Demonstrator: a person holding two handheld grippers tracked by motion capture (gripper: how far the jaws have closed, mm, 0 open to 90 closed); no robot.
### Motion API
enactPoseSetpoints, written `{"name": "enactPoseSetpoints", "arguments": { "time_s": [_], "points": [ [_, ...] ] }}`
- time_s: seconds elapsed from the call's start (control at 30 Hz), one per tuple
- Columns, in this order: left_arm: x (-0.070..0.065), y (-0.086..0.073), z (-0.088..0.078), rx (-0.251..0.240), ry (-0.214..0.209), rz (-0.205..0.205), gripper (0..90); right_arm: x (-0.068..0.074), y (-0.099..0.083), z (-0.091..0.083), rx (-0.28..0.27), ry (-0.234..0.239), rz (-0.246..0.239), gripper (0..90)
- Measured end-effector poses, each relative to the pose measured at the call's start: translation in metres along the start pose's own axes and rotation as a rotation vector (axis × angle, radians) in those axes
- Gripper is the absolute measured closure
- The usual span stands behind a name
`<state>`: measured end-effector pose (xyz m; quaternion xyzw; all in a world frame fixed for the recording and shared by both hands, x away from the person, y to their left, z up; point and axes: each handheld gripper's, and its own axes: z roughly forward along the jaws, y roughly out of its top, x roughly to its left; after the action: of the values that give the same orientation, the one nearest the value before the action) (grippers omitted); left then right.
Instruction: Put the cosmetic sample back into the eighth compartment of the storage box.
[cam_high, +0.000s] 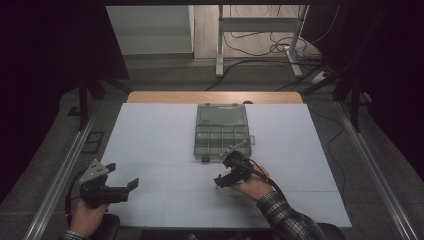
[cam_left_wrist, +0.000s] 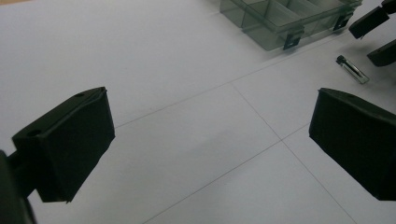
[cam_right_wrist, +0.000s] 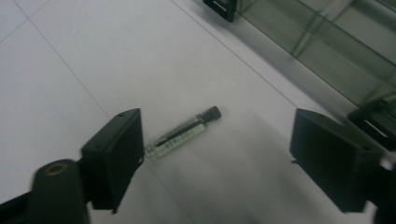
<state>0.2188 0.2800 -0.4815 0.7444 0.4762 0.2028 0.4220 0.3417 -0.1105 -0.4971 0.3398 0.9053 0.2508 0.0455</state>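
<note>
A small glass vial (cam_right_wrist: 183, 133) with a black cap lies flat on the white bench (cam_high: 150, 145), just in front of a clear grey box (cam_high: 221, 132) with little compartments. There is dark print along the glass, but it is too blurred to read. No other writing can be read in these pictures. In the right claw view the vial lies slanted: its long side runs from lower left to upper right, and the black cap points up and to the right, toward the box. The clear end sits just beside the left jaw. The right claw (cam_right_wrist: 219, 149) is held low over the vial, with the vial lying between its jaws. The jaws are apart and do not press on it, so the claw is not gripping anything. The left claw (cam_high: 131, 186) is well away at the left side of the bench, in the person's left hand (cam_high: 87, 217). Its jaws stand wide apart with just bare bench between them. From the left claw view the vial (cam_left_wrist: 352, 70) shows far off near the box corner.
</note>
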Motion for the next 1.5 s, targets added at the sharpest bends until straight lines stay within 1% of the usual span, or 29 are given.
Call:
{"name": "enactPoseSetpoints", "arguments": {
  "time_s": [0.03,0.07,0.13,0.23,0.27,0.37,0.4,0.47,0.5,0.53,0.57,0.6,0.63,0.67,0.7,0.77,1.0,1.1,1.23,1.33,1.5],
  "points": [
    [0.0,0.0,0.0,0.0,-0.001,-0.002,0.7,0.001,0.001,0.001,0.004,-0.002,-0.002,24.8],
    [0.0,0.0,0.0,0.0,-0.001,-0.002,0.7,0.001,0.001,0.001,0.004,-0.002,-0.002,24.8],
    [0.0,0.0,0.0,0.0,-0.001,-0.002,0.7,0.004,0.002,0.005,0.016,-0.008,-0.011,28.9],
    [0.0,0.0,0.0,0.0,-0.001,-0.001,0.7,0.006,0.003,0.008,0.029,0.004,-0.012,34.3],
    [0.0,0.0,0.0,0.0,-0.001,-0.002,0.7,0.008,0.004,0.01,0.03,0.011,-0.01,37.5],
    [0.0,0.0,0.0,0.0,-0.001,-0.002,0.7,0.01,0.005,0.011,0.036,0.01,-0.014,40.8],
    [0.0,0.0,0.0,0.0,-0.001,-0.002,0.8,0.012,0.005,0.012,0.045,0.009,-0.017,45.1],
    [0.0,0.0,0.0,0.0,0.0,0.001,0.8,0.013,0.004,0.015,0.073,-0.002,-0.023,50.3],
    [0.0,0.0,0.0,0.0,0.0,0.001,0.7,0.013,0.004,0.015,0.073,-0.002,-0.023,50.3],
    [0.0,0.0,0.0,0.0,0.0,0.001,0.8,0.015,0.002,0.014,0.078,-0.044,-0.055,61.7],
    [0.0,0.0,0.0,0.0,0.001,0.0,0.8,0.015,0.001,0.014,0.083,-0.063,-0.074,66.0],
    [0.0,0.0,0.0,0.0,0.001,-0.001,0.8,0.015,0.001,0.014,0.083,-0.063,-0.074,66.0],
    [0.0,0.0,0.0,0.0,0.001,0.0,0.8,0.015,0.0,0.013,0.084,-0.071,-0.082,71.1],
    [0.0,0.0,0.0,0.001,0.001,0.001,0.8,0.012,-0.001,0.012,0.086,-0.072,-0.086,80.7],
    [0.0,0.0,0.0,0.001,0.001,0.002,0.8,0.011,-0.002,0.011,0.082,-0.064,-0.074,80.8],
    [0.0,0.0,0.0,0.001,0.001,0.003,0.8,0.009,-0.003,0.011,0.077,-0.044,-0.07,80.9],
    [0.0,0.0,0.0,0.003,0.001,0.001,0.9,0.007,-0.006,0.01,0.059,-0.029,-0.085,81.0],
    [0.0,0.0,0.0,0.004,0.002,0.002,0.9,0.005,-0.006,0.009,0.058,-0.02,-0.073,81.0],
    [0.0,0.0,0.0,0.005,0.001,0.002,0.9,0.005,-0.006,0.009,0.054,-0.02,-0.076,81.0],
    [0.0,0.0,0.001,0.005,0.002,0.002,1.0,0.004,-0.006,0.007,0.047,-0.011,-0.075,81.0],
    [0.0,0.0,0.001,0.008,0.0,0.003,1.1,0.002,-0.005,0.002,0.017,0.005,-0.069,81.0]
  ]
}}
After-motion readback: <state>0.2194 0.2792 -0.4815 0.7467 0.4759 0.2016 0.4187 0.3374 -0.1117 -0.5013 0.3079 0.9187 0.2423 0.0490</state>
